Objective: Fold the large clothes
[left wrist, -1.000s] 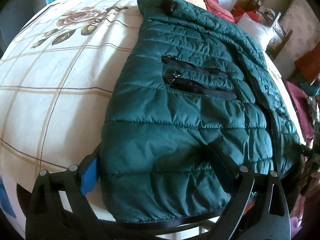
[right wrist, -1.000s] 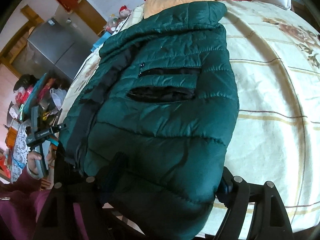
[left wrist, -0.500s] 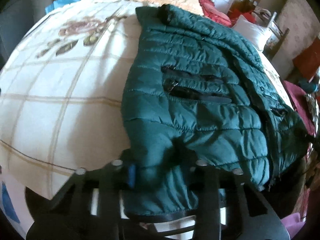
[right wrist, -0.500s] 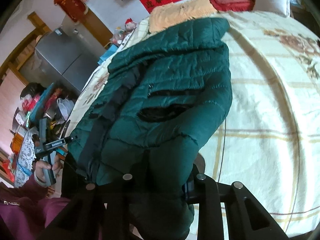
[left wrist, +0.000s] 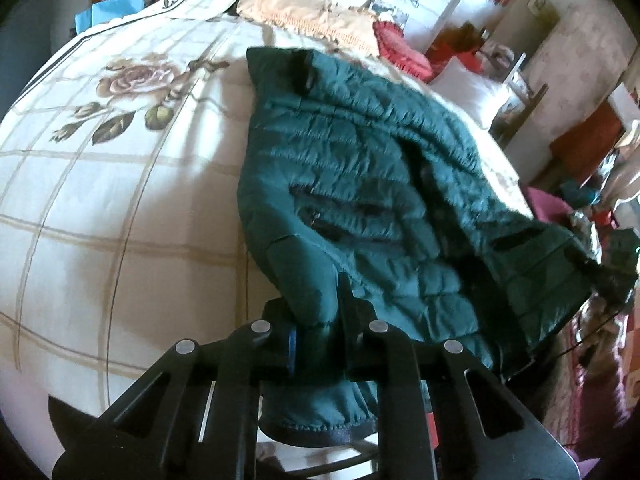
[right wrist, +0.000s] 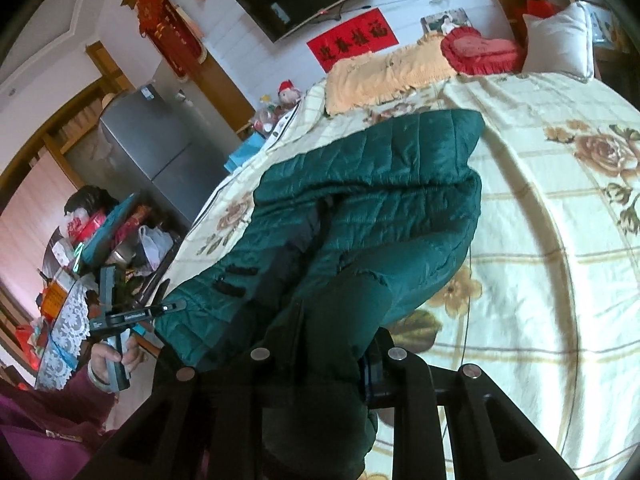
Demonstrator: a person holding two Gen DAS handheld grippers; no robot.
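Note:
A dark green quilted jacket (left wrist: 360,184) lies along the cream rose-print bed cover (left wrist: 100,200), its near hem raised off the bed. In the left wrist view my left gripper (left wrist: 316,332) is shut on a bunched corner of that hem, which droops below the fingers. In the right wrist view the jacket (right wrist: 380,208) sags in folds towards me, and my right gripper (right wrist: 324,356) is shut on the other hem corner. At the left of that view a person's hand (right wrist: 116,356) holds the left gripper's handle beside the jacket's far corner.
A peach blanket (right wrist: 380,76), a red heart cushion (right wrist: 480,50) and a white pillow (right wrist: 560,40) sit at the head of the bed. Left of the bed (right wrist: 540,280) stand a grey fridge (right wrist: 160,148) and a cluttered table (right wrist: 100,236).
Both grippers went from open around the hem to shut on it. Both have risen, pulling the jacket's near end off the bed and bunching it.

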